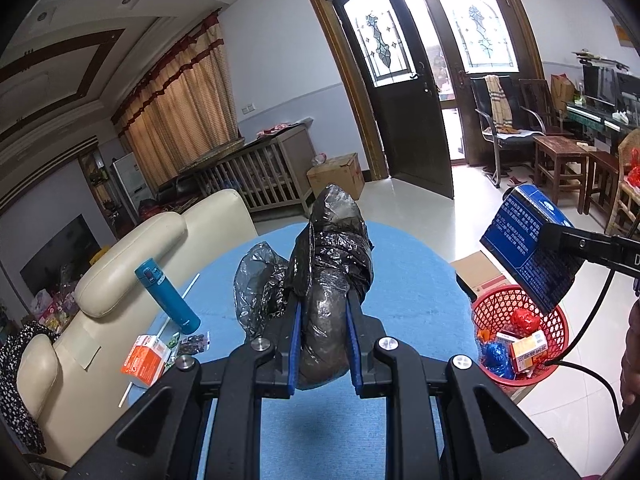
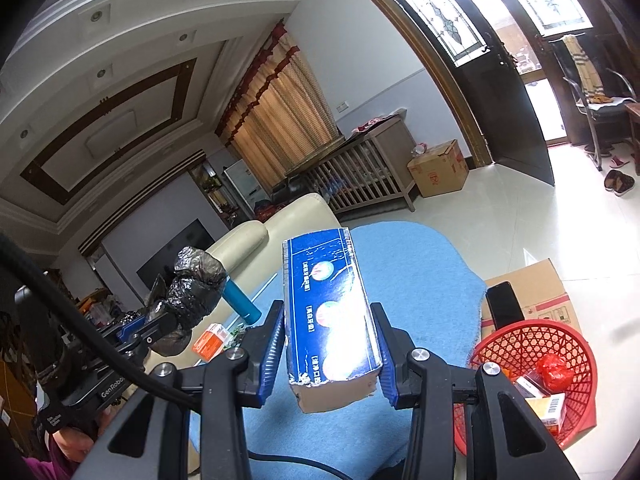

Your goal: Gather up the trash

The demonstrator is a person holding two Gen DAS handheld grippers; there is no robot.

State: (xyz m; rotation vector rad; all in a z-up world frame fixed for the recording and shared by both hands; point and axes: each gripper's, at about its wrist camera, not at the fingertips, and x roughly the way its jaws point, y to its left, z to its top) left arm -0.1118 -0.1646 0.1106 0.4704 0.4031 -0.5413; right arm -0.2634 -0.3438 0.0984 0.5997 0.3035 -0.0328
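My left gripper (image 1: 323, 312) is shut on a crumpled black plastic bag (image 1: 334, 256) held up above the blue table (image 1: 404, 264). The same bag (image 2: 192, 292) shows at the left in the right wrist view. My right gripper (image 2: 331, 320) is shut on a blue carton (image 2: 332, 312), which stands up between the blue pads. In the left wrist view that carton (image 1: 524, 240) hangs above a red mesh basket (image 1: 520, 336). The basket (image 2: 560, 356) sits on the floor to the right of the table and holds small boxes and wrappers.
On the table's left side lie a teal flask (image 1: 168, 294), an orange box (image 1: 146, 358), a blister pack and a white straw. A cream sofa (image 1: 120, 280) borders the table. A cardboard box (image 2: 536, 292) with a phone stands behind the basket.
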